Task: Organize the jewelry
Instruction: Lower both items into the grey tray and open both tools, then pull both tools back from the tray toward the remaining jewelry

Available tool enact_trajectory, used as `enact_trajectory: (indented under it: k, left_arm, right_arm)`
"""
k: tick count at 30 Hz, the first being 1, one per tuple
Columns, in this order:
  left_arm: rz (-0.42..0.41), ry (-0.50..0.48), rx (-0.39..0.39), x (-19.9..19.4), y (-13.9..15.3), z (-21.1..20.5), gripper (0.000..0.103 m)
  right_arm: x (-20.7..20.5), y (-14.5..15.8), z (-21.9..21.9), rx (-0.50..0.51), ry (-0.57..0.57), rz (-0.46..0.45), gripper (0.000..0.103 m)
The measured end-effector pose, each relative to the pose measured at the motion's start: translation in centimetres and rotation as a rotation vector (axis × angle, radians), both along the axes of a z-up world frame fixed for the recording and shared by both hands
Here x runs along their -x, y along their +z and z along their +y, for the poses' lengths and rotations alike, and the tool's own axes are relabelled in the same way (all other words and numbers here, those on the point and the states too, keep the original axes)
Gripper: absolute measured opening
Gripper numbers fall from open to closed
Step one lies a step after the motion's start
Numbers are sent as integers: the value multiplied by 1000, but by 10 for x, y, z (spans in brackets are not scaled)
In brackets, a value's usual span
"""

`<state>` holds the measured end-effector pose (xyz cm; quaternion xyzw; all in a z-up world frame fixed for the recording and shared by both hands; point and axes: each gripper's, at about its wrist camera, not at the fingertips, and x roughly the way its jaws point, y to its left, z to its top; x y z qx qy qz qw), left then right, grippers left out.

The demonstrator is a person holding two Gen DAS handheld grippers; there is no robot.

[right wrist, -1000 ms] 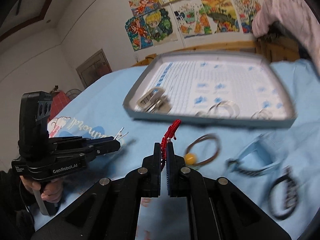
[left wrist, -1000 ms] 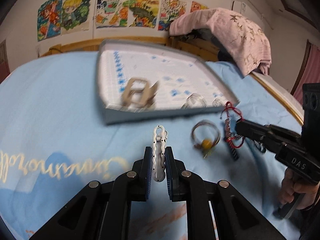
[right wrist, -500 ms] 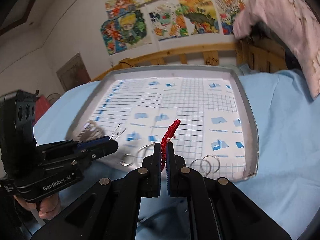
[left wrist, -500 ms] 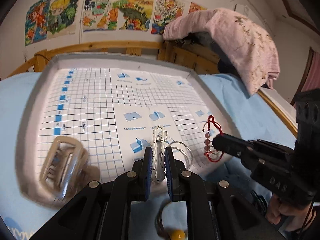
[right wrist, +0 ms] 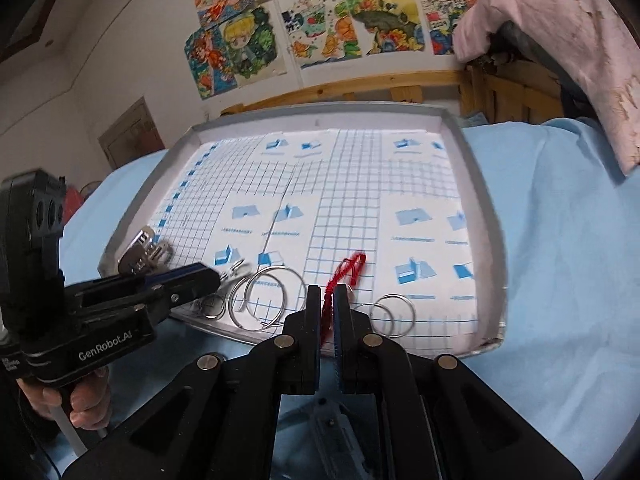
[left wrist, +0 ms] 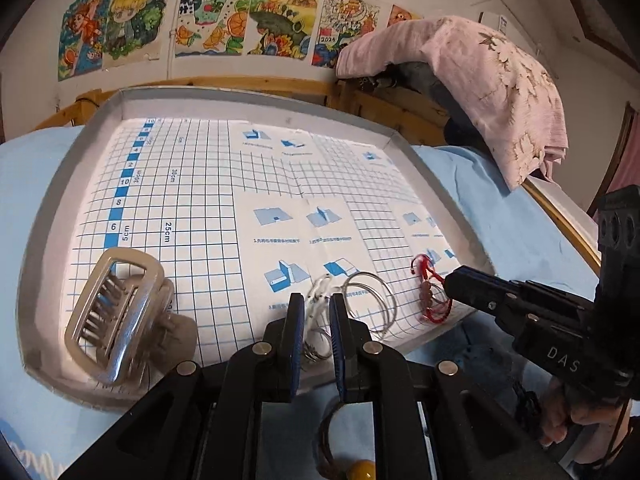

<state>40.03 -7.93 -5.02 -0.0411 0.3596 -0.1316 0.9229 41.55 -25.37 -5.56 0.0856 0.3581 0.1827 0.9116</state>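
As both tilt over tray [left wrist: 60,184], left hand-held gripper [left wrist: 316,314] clamps clip [left wrist: 319,298] (right [right wrist: 328,310] just opening, bracelet [right wrist: 353,263] between).

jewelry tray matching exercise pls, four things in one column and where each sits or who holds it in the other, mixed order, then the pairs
Things
1. silver hair claw
2. red string bracelet
3. white hair clip
4. brown hair tie with yellow bead

Places
A. between the fingers of the left hand-held gripper
B. on the blue sheet, outside the tray
C. lying in the tray's near left corner
D. between the fingers of the right hand-held gripper

Pairs: 1-C, 2-D, 3-A, 4-B
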Motion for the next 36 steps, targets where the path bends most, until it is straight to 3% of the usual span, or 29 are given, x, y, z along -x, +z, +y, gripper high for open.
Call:
enact_trajectory:
  k: [4, 6, 8, 9, 10, 14, 16, 21, 28, 36]
  left_arm:
    - [-16, 30, 10, 11, 5, 2, 27]
    - [-34, 53, 34, 18, 10, 5, 31]
    - [-55, 73, 58, 27, 16, 9, 50]
    - [-72, 87, 67, 32, 19, 10, 71]
    - [-105, 108, 78, 41, 25, 12, 82]
    - [-182, 116, 104, 67, 44, 17, 89]
    - [-226, 125, 103, 83, 54, 19, 102]
    - [-322, 135, 82, 125, 73, 24, 103]
    - [-400, 167, 71, 189, 85, 45, 103]
    - [-417, 204, 28, 247, 78, 65, 103]
  right_arm:
    - [9, 4, -10, -4, -39, -18, 39]
    - [19, 11, -16, -2, -60, -60, 40]
    - [28, 17, -23, -9, -74, -89, 46]
    - [34, 21, -28, -22, -79, -105, 53]
    - [40, 24, -33, -36, -86, -121, 57]
    - [68, 44, -49, -63, -94, -201, 75]
    - [85, 55, -52, -49, -103, -255, 86]
    - [135, 82, -52, -55, -127, -395, 101]
    - [194, 92, -43, -42, -167, -491, 101]
    - [244, 88, -23, -6, -165, -514, 101]
